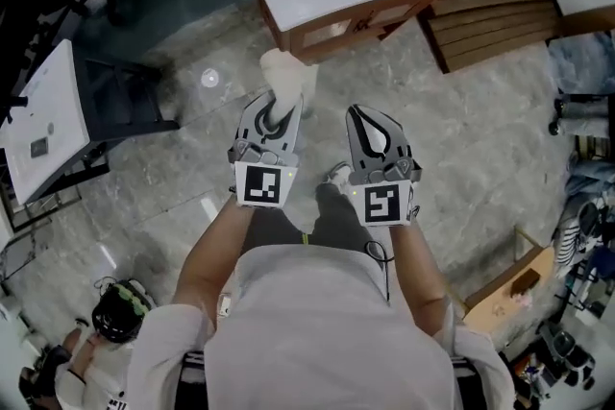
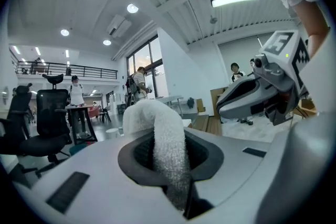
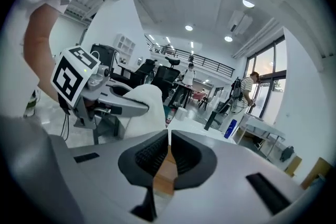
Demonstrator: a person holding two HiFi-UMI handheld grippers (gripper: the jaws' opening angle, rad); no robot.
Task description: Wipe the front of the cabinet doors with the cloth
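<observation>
Two grippers: side by side
Left gripper: clamped on white fluffy cloth
Right gripper: jaws together, empty
Brown wooden cabinet: just ahead

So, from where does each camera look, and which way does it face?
Head view: on the person's head, steeply down at floor and cabinet; both forearms, left tool, right tool.
Left gripper view: on the left tool, along its jaws, shut on the cloth; right tool at right.
Right gripper view: on the right tool, along its shut, empty jaws; left tool, forearm at left.
Shared: all three show the cloth.
</observation>
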